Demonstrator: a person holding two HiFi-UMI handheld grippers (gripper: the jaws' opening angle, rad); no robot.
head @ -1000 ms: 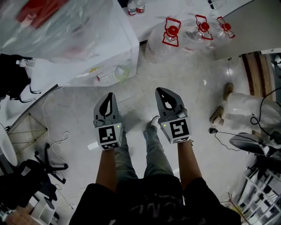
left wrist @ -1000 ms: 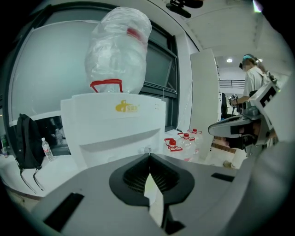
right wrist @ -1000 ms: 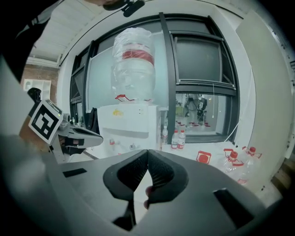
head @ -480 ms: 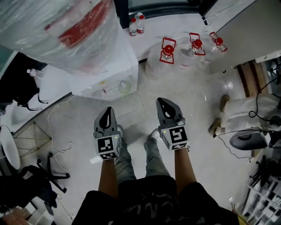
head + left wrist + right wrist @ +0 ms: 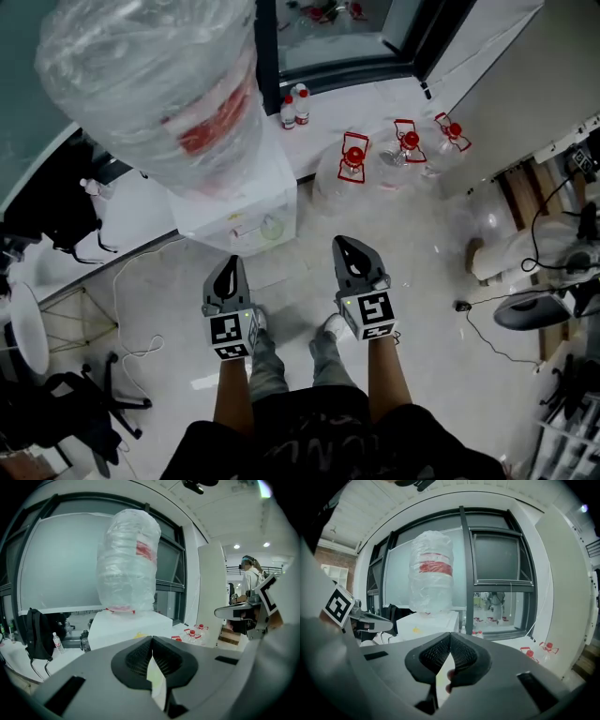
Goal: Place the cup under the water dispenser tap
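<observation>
Head view: the left tool and right tool hang side by side above the floor, each closed tight on nothing (jaws meeting). What looks like a pale greenish cup sits at the front edge of the white water dispenser, ahead of both.

Left tongs and right tongs are matte grey.

Three clear jugs with red caps are located on the floor; two small bottles are stood near the window.
</observation>
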